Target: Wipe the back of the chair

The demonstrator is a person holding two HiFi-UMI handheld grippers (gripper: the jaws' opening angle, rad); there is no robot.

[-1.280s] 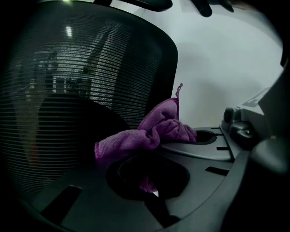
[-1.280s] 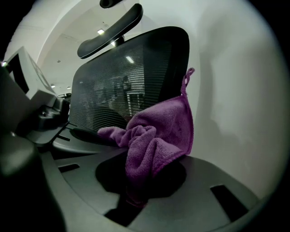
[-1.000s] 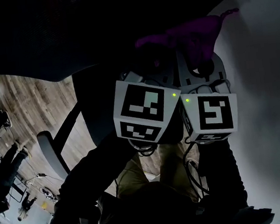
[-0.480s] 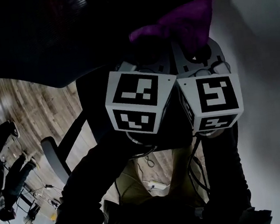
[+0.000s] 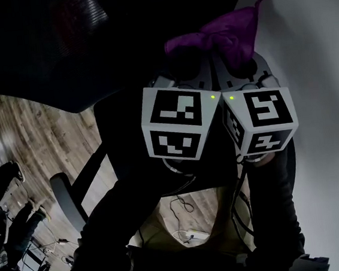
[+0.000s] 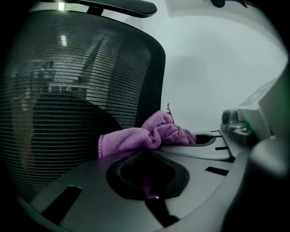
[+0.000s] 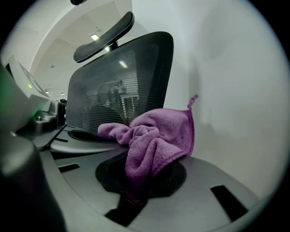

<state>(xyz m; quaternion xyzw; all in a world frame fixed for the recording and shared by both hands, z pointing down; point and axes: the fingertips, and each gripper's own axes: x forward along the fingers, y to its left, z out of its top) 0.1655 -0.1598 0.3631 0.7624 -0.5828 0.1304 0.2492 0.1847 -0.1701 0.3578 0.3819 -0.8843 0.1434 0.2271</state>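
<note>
The purple cloth point(image 5: 225, 31) stretches across the tips of both grippers, which are held side by side. In the right gripper view, my right gripper point(image 7: 136, 190) is shut on the cloth point(image 7: 156, 136), which bunches up out of the jaws. In the left gripper view, my left gripper point(image 6: 149, 181) is shut too. The cloth's point(image 6: 145, 136) folds gather at its tip, and a purple strip shows in the seam. The black mesh chair back point(image 6: 68, 99) stands just left of and beyond the cloth. I cannot tell whether the cloth touches it. From the head view the chair back point(image 5: 40, 49) is a dark mass at upper left.
A white wall point(image 5: 324, 115) runs close along the right. The chair's headrest point(image 7: 104, 31) sits above the mesh back, and an armrest point(image 5: 64, 194) juts out lower left. Wooden floor point(image 5: 31, 134) lies below, with people point(image 5: 2, 203) at the far left edge.
Both grippers and the cloth have shifted slightly upward in the head view, still side by side. The grip on the cloth is unchanged.
</note>
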